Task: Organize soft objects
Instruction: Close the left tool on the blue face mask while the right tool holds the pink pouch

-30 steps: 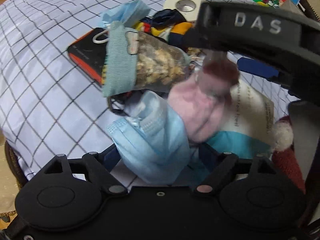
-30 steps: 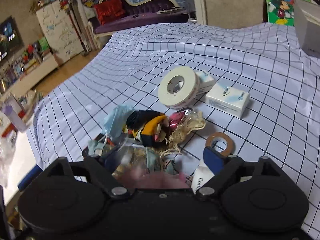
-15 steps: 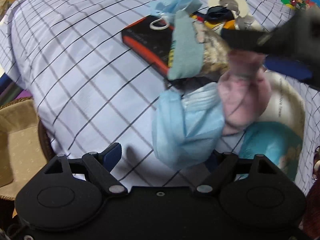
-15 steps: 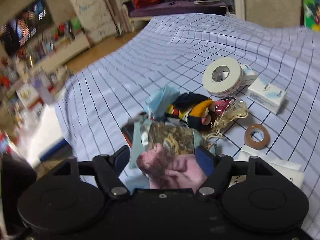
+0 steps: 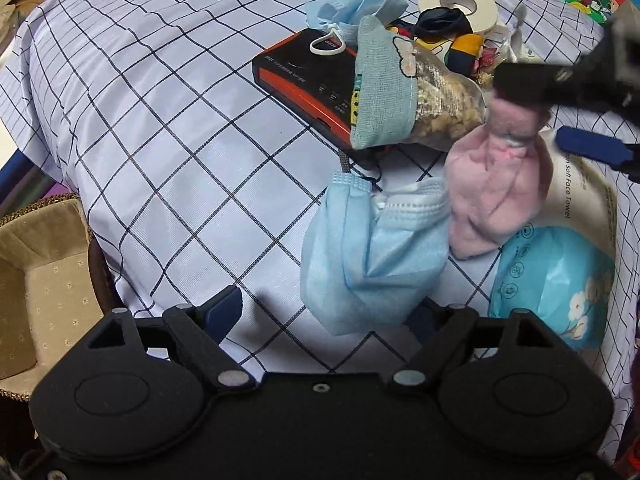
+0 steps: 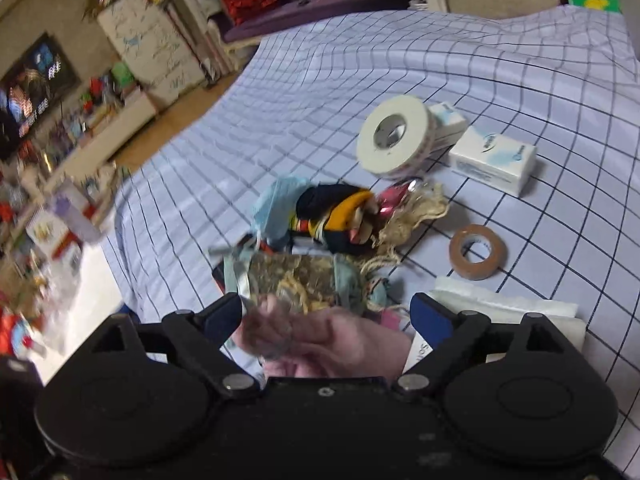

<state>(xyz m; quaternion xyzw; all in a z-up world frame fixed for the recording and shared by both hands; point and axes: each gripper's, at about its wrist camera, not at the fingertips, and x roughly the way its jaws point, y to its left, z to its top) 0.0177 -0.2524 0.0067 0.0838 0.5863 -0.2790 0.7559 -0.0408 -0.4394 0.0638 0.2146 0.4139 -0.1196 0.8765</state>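
A light blue face mask hangs against the right finger of my left gripper, whose fingers stand wide apart above the checked cloth. A pink soft cloth hangs beside the mask; my right gripper holds it, seen from the side in the left wrist view. In the right wrist view the pink cloth sits blurred between the fingers of the right gripper. A teal pouch with dried filling lies on a black and orange device. A second blue mask lies further back.
A face towel pack lies right of the mask. A white tape roll, a brown tape roll, small white boxes and a yellow-black sock lie on the cloth. A beige lined basket stands below the table's left edge.
My left gripper has pulled back and left, and its fingers now stand apart with the mask against only one. The right gripper has lifted the pink cloth.
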